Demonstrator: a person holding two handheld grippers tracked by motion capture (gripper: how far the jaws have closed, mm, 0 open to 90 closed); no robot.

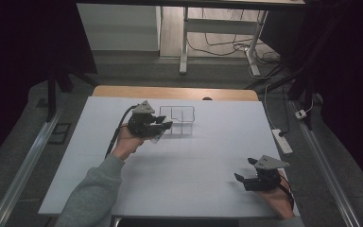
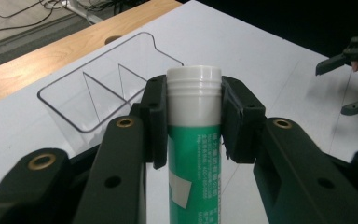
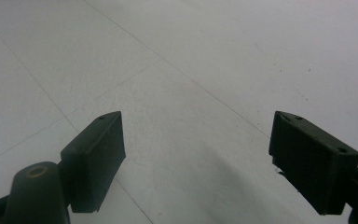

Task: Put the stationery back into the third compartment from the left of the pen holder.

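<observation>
From the high view, a white matte worktop (image 1: 189, 156) lies over a wooden table whose pale brown edge shows along the far side. Around it the floor is grey carpet, with metal rails at left and right, a white power strip (image 1: 282, 140) on the floor at right, and a white metal frame with loose cables beyond. The room's sides are dark. The left tool (image 1: 163, 128) is held above the worktop's far-middle part by a hand in a grey sleeve, just beside a clear plastic organiser (image 1: 179, 119). The right tool (image 1: 246, 170) rests near the worktop's near right corner, its jaws spread wide with nothing between them.

In the left gripper view, the left tool (image 2: 194, 119) grips a tube (image 2: 195, 154) just below its cap: both black pads press on its sides. The tube is a round cylinder with a smooth green label bearing small white print, and a white ribbed cap on top. It stands clear of the worktop, with the organiser (image 2: 74, 100) behind it, a transparent tray with rounded corners and thin inner walls that split it into compartments. The wooden edge runs past it.

In the right gripper view, the right tool (image 3: 196, 163) shows two blocky matte black pads set far apart over bare white worktop (image 3: 191, 70) crossed by faint thin lines.
</observation>
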